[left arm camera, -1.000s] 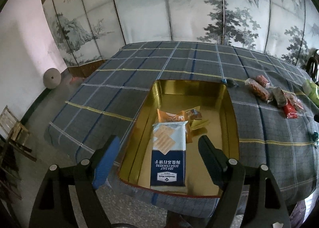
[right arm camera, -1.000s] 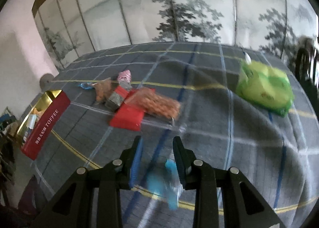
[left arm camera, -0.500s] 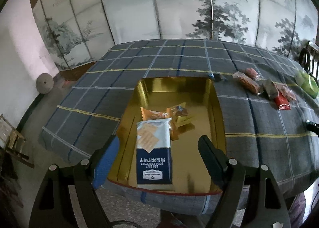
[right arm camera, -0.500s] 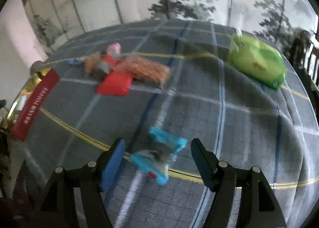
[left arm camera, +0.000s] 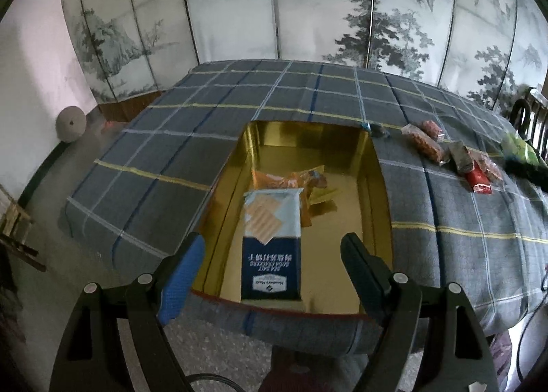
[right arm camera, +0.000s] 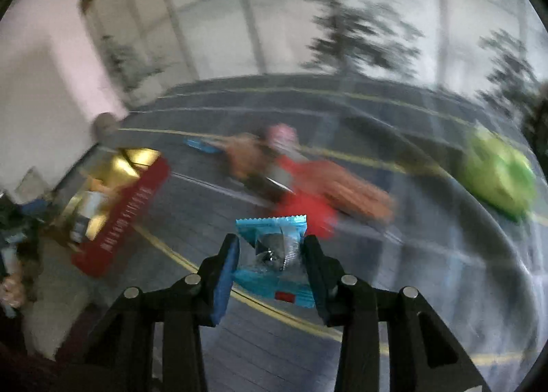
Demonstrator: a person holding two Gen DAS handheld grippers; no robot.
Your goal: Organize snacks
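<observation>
An open gold tin with red outer sides sits at the near edge of the plaid table. Inside lie a blue-and-white cracker packet and small orange snack packs. My left gripper hangs open over the tin's near end, with nothing between its fingers. My right gripper has its jaws closing on a small blue snack packet, which is pinched between the pads above the cloth. The packet looks sharp while the table behind is blurred.
Several loose snacks lie in a pile to the right of the tin, among them a red packet. A green bag lies farther right. A small blue candy lies by the tin's far corner. A painted folding screen stands behind the table.
The right gripper opened around the blue packet lying on the cloth, then closed on it and lifted it, swinging toward the tin. The left gripper stayed open and barely moved.
</observation>
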